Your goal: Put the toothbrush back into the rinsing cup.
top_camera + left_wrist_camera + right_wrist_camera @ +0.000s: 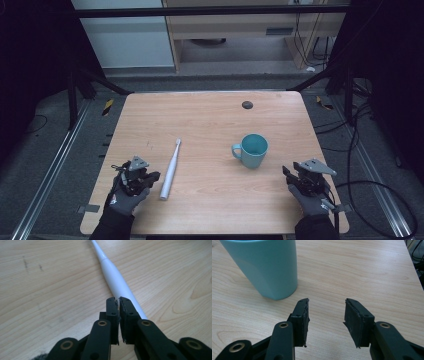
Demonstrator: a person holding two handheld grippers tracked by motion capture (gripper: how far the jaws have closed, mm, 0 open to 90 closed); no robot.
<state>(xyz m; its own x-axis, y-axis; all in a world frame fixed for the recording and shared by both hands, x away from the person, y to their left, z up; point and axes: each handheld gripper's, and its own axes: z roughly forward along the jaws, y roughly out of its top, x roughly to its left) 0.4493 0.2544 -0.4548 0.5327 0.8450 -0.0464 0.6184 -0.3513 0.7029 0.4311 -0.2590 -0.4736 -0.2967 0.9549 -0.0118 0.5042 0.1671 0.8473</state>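
1. Wooden table [210, 125], light grain, bearing every item listed; a small dark round disc [247, 105] sits near its far edge, beyond the mug.
2. White toothbrush [170, 170], slim, lying flat on the table well to the left of the mug, head pointing away from the person, thick handle end nearest them. In the left gripper view its handle [117, 282] runs up and away from just behind the jaw tips.
3. Teal mug [254, 150], upright, handle turned toward the toothbrush. The right gripper view shows its wall [267, 267] up and left of the jaws.
4. Left gripper [150, 177], in a gloved hand, just left of the toothbrush's handle end and far left of the mug. Jaws [119, 301] nearly together, a thin slit between the pads, nothing in it; toothbrush not grasped.
5. Right gripper [287, 173], in a gloved hand, just right of the mug and nearer the person. Jaws [325, 312] released, standing apart over bare wood, clear of the mug.
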